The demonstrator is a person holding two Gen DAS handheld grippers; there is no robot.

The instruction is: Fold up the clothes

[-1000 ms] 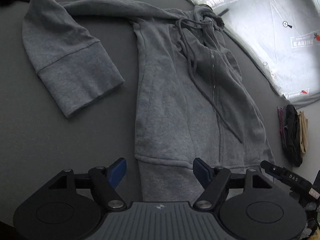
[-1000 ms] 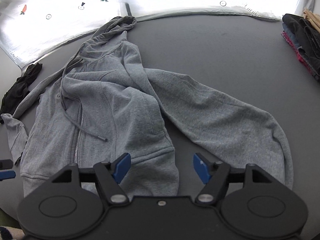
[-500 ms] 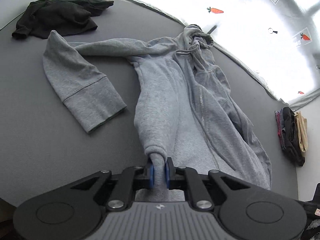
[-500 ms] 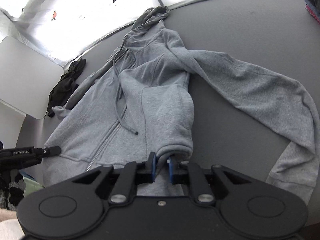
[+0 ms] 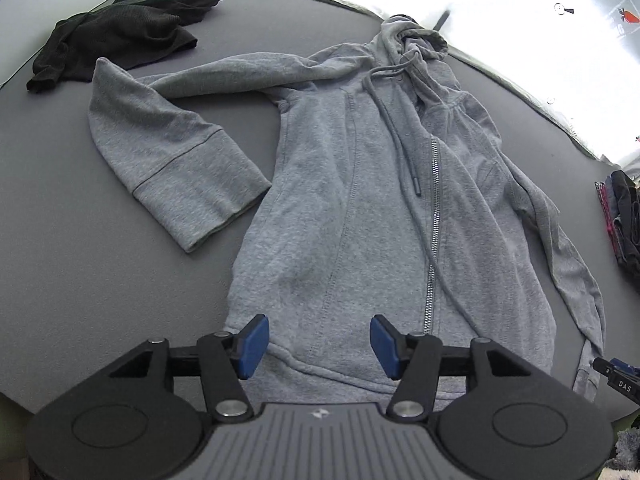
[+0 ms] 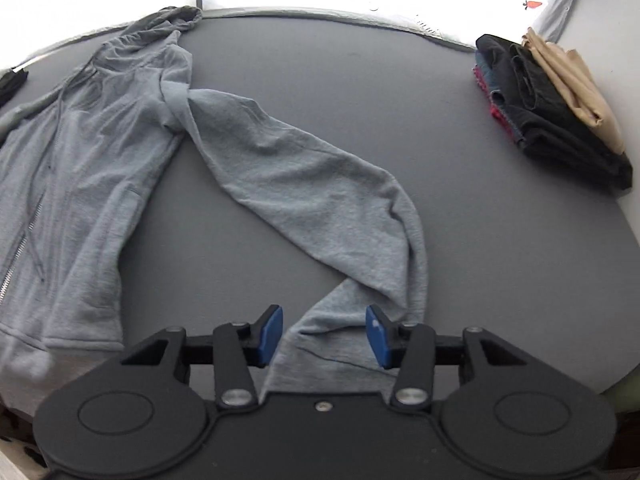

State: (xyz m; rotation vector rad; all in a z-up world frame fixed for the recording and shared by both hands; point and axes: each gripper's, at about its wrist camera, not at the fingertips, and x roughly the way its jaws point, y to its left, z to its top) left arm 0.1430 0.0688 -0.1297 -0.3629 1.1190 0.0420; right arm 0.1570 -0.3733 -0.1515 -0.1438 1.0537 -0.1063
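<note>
1. Grey zip-up hoodie (image 5: 344,200): lying spread face-up on the dark grey table (image 5: 80,272), hood (image 5: 416,36) pointing toward the far edge, zipper (image 5: 434,216) running down the front, closed over the stretch that shows, with a drawstring (image 5: 400,136) trailing across the chest.
2. One sleeve (image 5: 168,148): lying bent back on itself beside the body of the garment, its wide cuff resting flat on the table.
3. Other sleeve (image 6: 312,188): stretching diagonally away from the body across the table, twisting near its lower end, the cuff lying under the right gripper.
4. Left gripper (image 5: 316,342): hovering over the hoodie's bottom hem, its blue pads (image 5: 252,340) standing moderately apart after just opening again; fabric is lying beneath and between them, but the pads are not pressing on it.
5. Right gripper (image 6: 324,336): hovering over the sleeve end, pads likewise having just parted to a middling gap, with cloth lying between them ungripped.
6. Black garment (image 5: 120,32): lying crumpled near the far left edge of the table, well apart from the hoodie.
7. Stack of folded clothes (image 6: 548,108): sitting at the far right edge, showing black, tan, blue and pink layers.
</note>
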